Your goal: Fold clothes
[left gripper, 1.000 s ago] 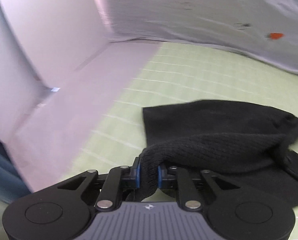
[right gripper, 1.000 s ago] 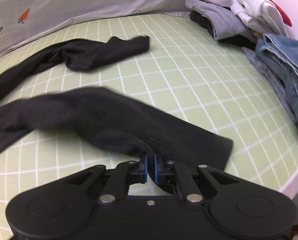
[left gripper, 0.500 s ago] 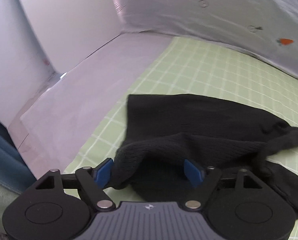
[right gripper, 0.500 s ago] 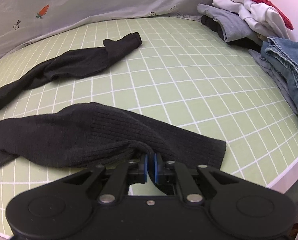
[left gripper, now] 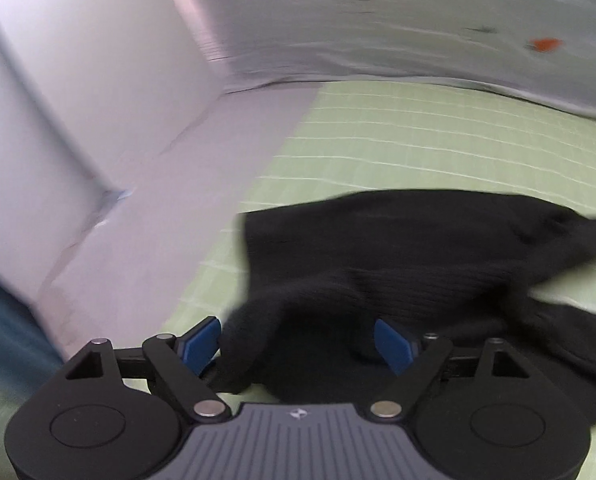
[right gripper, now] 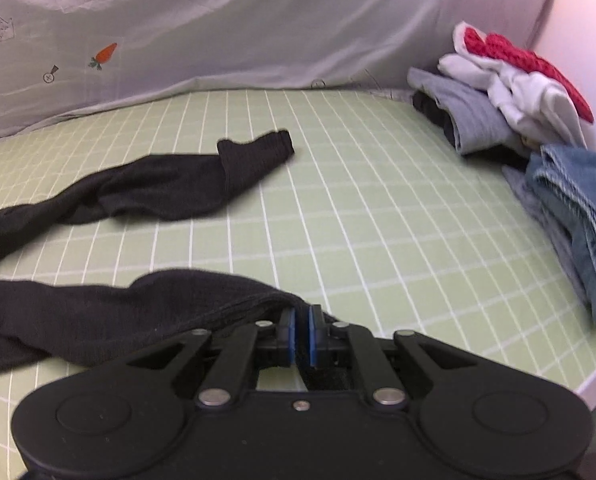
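Note:
A black knitted garment [left gripper: 398, 264] lies on the green checked mat [left gripper: 438, 140]. In the left wrist view my left gripper [left gripper: 298, 342] is open, its blue pads apart, with a bunched fold of the black cloth lying loose between them. In the right wrist view my right gripper [right gripper: 300, 334] is shut on the edge of the same black garment [right gripper: 110, 312], which stretches off to the left. A black sleeve [right gripper: 170, 188] lies farther back on the mat [right gripper: 378, 220].
A pile of grey, white and red clothes [right gripper: 494, 92] and folded blue jeans [right gripper: 574, 208] sit at the right. A grey printed sheet [right gripper: 238, 28] hangs behind. A pale lilac board [left gripper: 158, 200] borders the mat's left side.
My left gripper has opened and let go of the black cloth, which now lies loose between its fingers. My right gripper has stayed shut on the garment's edge and drawn it nearer.

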Demonstrator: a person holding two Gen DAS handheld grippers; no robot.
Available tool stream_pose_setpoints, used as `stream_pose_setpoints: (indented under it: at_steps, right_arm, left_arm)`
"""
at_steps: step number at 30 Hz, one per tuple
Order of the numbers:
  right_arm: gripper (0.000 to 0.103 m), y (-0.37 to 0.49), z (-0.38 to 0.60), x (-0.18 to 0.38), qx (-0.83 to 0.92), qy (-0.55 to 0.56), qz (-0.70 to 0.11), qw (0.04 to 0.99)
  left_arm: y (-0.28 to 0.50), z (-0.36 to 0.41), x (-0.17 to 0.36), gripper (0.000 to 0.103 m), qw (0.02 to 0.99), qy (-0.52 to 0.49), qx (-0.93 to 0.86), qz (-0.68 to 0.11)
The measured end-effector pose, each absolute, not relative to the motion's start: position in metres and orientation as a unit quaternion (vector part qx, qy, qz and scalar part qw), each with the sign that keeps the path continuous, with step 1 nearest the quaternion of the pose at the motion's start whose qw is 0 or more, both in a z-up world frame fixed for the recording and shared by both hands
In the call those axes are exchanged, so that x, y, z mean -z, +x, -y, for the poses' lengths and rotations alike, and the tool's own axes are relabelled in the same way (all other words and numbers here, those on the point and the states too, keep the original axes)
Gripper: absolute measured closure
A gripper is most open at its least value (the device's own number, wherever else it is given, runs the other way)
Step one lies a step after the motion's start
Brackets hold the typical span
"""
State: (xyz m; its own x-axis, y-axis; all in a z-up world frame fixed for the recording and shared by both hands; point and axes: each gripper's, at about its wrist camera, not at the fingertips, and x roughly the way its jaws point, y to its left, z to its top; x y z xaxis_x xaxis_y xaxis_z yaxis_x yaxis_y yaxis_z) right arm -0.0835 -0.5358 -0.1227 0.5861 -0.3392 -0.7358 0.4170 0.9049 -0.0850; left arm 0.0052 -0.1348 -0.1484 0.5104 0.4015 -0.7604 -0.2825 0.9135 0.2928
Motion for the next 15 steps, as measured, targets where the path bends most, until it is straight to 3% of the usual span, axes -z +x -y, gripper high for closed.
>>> stream_pose_setpoints:
  at_steps: [4, 9, 15]
  right_arm:
    - [0.096, -0.064, 0.543, 0.119, 0.201, 0.039, -0.401, 0.893]
    - [0.096, -0.034, 0.548, 0.125, 0.178, 0.031, -0.412, 0.893]
    - [0.096, -0.007, 0.554, 0.131, 0.16, 0.015, -0.416, 0.895]
  left_arm:
    - [0.005, 0.138, 0.129, 0.019, 0.881, 0.088, -0.197, -0.42]
    - [0.014, 0.166, 0.125, 0.016, 0.898, 0.021, -0.138, -0.417]
    - [0.032, 0.201, 0.179, 0.016, 0.86, 0.032, -0.088, -0.502]
